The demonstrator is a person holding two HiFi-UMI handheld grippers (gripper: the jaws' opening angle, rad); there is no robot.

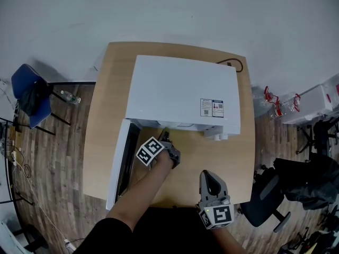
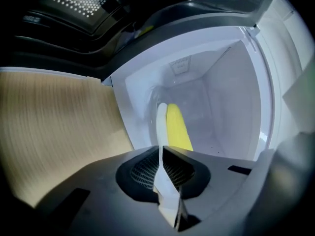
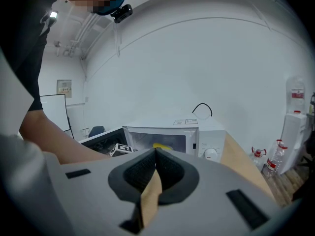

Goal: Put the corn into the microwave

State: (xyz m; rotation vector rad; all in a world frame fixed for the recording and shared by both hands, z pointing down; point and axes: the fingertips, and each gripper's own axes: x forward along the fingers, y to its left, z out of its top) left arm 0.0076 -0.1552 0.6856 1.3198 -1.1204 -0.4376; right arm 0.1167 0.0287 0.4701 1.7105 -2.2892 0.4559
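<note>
The yellow corn point(image 2: 177, 127) lies inside the white microwave point(image 1: 180, 94), on the cavity floor, lengthwise away from me. My left gripper point(image 2: 160, 151) is at the cavity's mouth just short of the corn, shut with nothing between its jaws. In the head view the left gripper point(image 1: 164, 137) sits at the opening under the microwave's front edge. My right gripper point(image 1: 210, 177) hangs back over the table's front part, shut and empty. From the right gripper view point(image 3: 156, 154) the corn point(image 3: 161, 145) shows through the open front.
The microwave door point(image 1: 119, 163) stands open to the left, along the wooden table point(image 1: 100, 115). Its knob panel point(image 3: 210, 151) is at the right. A blue chair point(image 1: 32, 94) stands left of the table, a black office chair point(image 1: 270, 200) and water bottles point(image 1: 280, 105) right.
</note>
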